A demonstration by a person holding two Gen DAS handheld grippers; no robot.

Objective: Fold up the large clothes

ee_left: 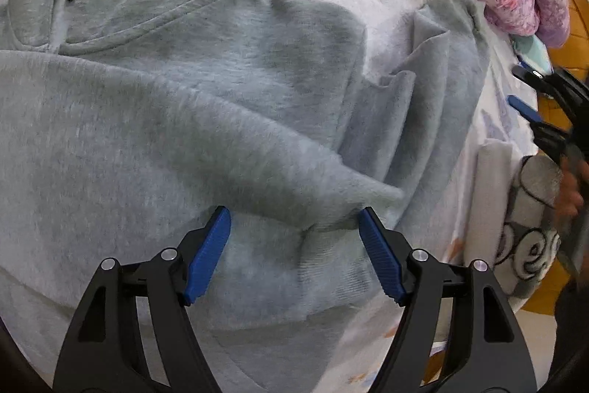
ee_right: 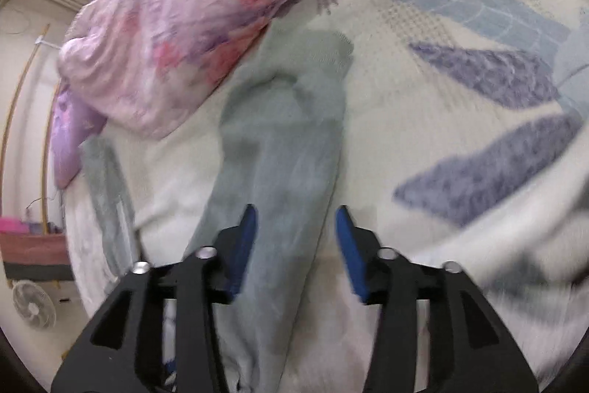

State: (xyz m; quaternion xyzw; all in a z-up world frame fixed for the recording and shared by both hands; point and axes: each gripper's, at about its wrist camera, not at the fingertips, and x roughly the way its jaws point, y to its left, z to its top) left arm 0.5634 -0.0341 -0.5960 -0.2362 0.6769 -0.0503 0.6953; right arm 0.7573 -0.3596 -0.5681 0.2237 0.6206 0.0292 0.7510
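Both wrist views steeply down, close over hoodie (ee_left: 184, 120).

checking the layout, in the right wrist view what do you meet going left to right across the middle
fan → floral quilt → grey sleeve → purple leaf print on the bedsheet

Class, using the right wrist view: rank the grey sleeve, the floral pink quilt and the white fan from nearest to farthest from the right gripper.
1. Grey sleeve: lying between the open fingers of the right gripper.
2. Floral pink quilt: beyond it, upper left on the bed.
3. White fan: off the bed, on the floor at far left.
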